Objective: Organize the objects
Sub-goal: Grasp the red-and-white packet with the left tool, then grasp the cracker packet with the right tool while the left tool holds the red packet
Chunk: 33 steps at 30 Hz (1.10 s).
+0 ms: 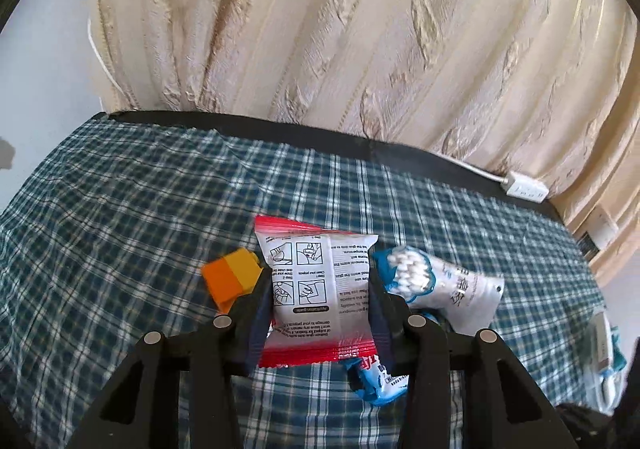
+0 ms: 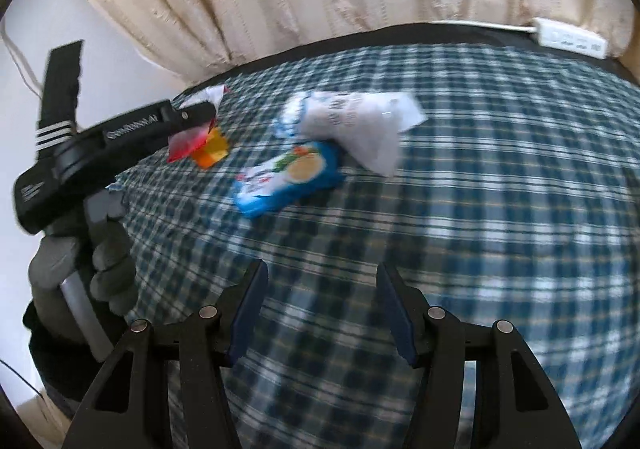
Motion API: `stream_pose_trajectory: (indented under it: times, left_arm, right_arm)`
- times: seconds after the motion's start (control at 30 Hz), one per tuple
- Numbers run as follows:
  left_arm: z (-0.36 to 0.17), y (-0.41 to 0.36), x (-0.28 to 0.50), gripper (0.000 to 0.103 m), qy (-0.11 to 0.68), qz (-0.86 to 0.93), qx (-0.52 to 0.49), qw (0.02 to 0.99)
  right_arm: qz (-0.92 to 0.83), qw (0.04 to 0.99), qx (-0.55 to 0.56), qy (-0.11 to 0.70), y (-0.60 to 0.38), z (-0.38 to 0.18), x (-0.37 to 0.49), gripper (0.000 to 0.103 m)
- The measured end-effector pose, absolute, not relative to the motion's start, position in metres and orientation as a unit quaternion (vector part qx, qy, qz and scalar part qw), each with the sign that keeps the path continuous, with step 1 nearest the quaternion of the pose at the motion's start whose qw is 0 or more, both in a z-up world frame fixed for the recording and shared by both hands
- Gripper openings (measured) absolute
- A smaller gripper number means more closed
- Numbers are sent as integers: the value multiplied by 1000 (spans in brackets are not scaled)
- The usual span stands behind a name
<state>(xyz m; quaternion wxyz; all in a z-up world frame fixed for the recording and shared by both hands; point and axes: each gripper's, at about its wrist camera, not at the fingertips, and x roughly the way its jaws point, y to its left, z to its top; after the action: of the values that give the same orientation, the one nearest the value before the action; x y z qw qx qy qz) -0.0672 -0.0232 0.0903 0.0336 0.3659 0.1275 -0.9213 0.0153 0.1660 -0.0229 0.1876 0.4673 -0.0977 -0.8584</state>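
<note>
My left gripper [image 1: 318, 289] is shut on a red and white sachet [image 1: 316, 289] with printed instructions, held above the plaid cloth. In the right wrist view the left gripper [image 2: 200, 117] holds the sachet [image 2: 188, 141] at the left. An orange and yellow block [image 1: 234, 279] lies just left of it, also in the right wrist view [image 2: 212, 151]. A bag of cotton swabs [image 1: 436, 289] lies to the right, also in the right wrist view [image 2: 360, 125]. A blue snack packet [image 2: 288, 177] lies in front of it, partly visible in the left wrist view [image 1: 380, 381]. My right gripper [image 2: 320, 309] is open and empty above the cloth.
A plaid cloth [image 2: 480, 209] covers the table, with a black edge at the back. A cream curtain [image 1: 360, 29] hangs behind. A white power strip [image 2: 572, 37] lies at the back right edge. Another white and blue item [image 1: 604, 349] lies at the far right.
</note>
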Motion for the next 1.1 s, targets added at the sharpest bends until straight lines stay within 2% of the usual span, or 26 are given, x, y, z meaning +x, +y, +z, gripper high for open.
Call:
stream_pose_trajectory:
  times: [0.33,0.47,0.8,0.9,1.1]
  left_arm:
    - [104,-44,-57,46,156,-924,346,47]
    - [109,-51,-54,46,168,-924,340,49]
    - [111,-59,-50,46,185,-922,338,50]
    - [111,-60,-50,46,187,-921,338,50]
    - [110,-61,-51,46,187,-919,342,51]
  right_arm:
    - [-829,204,490,-174,143,-43,-34,58]
    - [-832,201,484,-181,137,-44,-45,59]
    - [-848,191,472,-149,108,-43,-69,67]
    - [-853,187,468,-136,100,-42,-75,72]
    - [-873,169,453,-68,71,-42,-84,73]
